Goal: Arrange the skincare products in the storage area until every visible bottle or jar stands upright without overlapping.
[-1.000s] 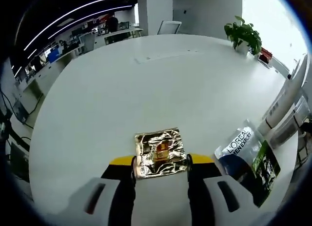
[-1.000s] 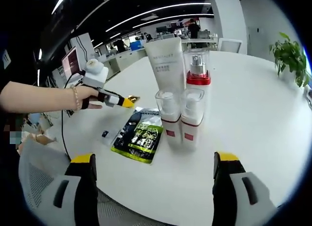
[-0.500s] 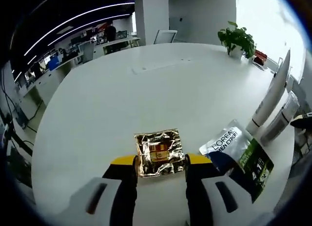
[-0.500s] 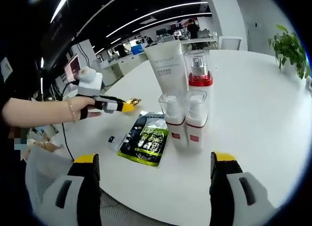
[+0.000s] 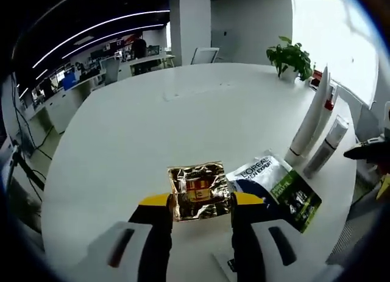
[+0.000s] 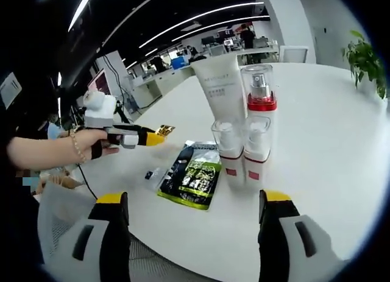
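Note:
My left gripper (image 5: 200, 202) is shut on a gold foil sachet (image 5: 198, 189), held a little above the white round table (image 5: 140, 130). From the right gripper view, that left gripper (image 6: 157, 135) reaches in from the left with the gold sachet (image 6: 166, 130) at its tip. A white tube (image 6: 222, 90), a clear bottle with a red band (image 6: 260, 94) and two small clear bottles (image 6: 228, 154) (image 6: 257, 151) stand upright close together. A black and green sachet (image 6: 196, 175) lies flat beside them. My right gripper (image 6: 194, 198) hangs open in front of them, holding nothing.
A small clear packet (image 6: 150, 174) lies left of the green sachet. A potted plant (image 5: 291, 54) stands at the table's far edge. A person's hand (image 6: 79, 147) holds the left gripper. Office desks and screens fill the background.
The left gripper's camera has shifted with the gold sachet still in its jaws, so the green sachet and bottles now sit nearer its centre. The right gripper view has drifted slightly.

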